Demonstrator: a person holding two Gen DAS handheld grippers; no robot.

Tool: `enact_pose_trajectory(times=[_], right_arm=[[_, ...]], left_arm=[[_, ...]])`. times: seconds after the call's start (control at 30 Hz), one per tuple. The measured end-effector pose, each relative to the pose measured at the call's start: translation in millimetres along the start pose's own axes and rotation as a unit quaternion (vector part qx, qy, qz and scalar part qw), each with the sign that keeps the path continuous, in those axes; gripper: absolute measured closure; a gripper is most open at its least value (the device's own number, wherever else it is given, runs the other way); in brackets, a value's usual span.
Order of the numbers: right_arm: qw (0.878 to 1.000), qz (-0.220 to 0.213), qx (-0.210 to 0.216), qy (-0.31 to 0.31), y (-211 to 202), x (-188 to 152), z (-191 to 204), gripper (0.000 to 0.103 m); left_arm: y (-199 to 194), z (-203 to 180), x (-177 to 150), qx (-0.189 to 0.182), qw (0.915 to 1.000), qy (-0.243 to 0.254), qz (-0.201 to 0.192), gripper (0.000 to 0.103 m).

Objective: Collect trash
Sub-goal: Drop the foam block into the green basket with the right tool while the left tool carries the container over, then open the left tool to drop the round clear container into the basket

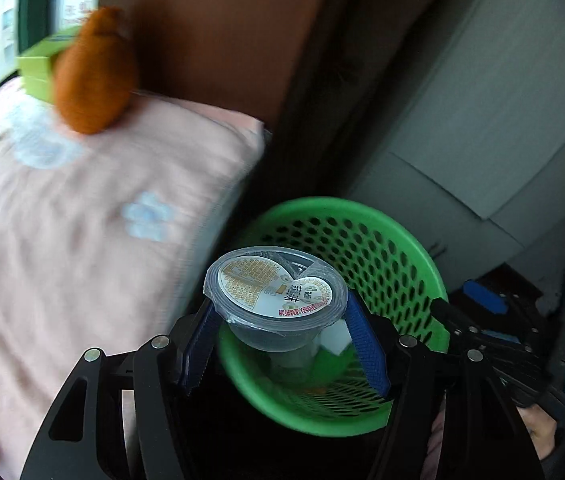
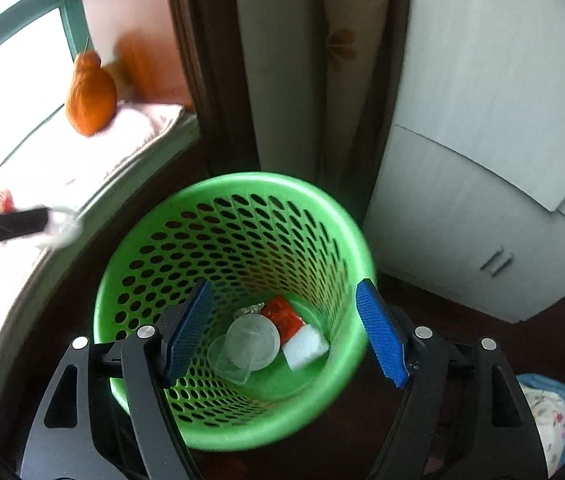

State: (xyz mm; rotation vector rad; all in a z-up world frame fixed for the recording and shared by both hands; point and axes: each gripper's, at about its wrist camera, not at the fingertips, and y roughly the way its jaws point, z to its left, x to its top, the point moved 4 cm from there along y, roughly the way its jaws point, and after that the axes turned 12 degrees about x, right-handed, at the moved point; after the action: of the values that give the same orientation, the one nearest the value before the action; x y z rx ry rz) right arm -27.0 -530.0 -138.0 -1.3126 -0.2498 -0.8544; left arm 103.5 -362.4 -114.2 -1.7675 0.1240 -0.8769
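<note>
My left gripper (image 1: 278,308) is shut on a clear plastic cup with a printed foil lid (image 1: 276,296) and holds it over the near rim of the green perforated trash basket (image 1: 398,240). My right gripper (image 2: 284,316) is open and empty above the same basket (image 2: 218,188). Inside the basket lie clear plastic cups (image 2: 248,342), a red packet (image 2: 282,316), a white piece (image 2: 304,346) and a bit of foil (image 2: 250,310). The left gripper's dark arm with the cup shows blurred at the left of the right wrist view (image 2: 6,226).
A bed or cushion with a pink flowered sheet (image 1: 82,220) lies left of the basket, with an orange plush toy (image 1: 94,72) and a green box (image 1: 38,68) on it. A grey cabinet (image 2: 482,160) stands to the right. Dark floor (image 2: 362,420) surrounds the basket.
</note>
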Motion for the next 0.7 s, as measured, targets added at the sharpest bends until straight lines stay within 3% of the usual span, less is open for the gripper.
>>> enact_pose_trajectory(times=[0.37, 0.7], right_arm=[[0.998, -0.035, -0.002, 0.044, -37.4, -7.8, -27.7, 0.025], [0.997, -0.041, -0.003, 0.065, -45.9, -12.8, -39.7, 0.025]], left_arm=[[48.3, -68.8, -9.9, -0.038, 0.9968, 0.034, 0.063, 0.042], [74.0, -92.3, -9.0, -0.047, 0.9944, 0.038, 0.087, 0.042]])
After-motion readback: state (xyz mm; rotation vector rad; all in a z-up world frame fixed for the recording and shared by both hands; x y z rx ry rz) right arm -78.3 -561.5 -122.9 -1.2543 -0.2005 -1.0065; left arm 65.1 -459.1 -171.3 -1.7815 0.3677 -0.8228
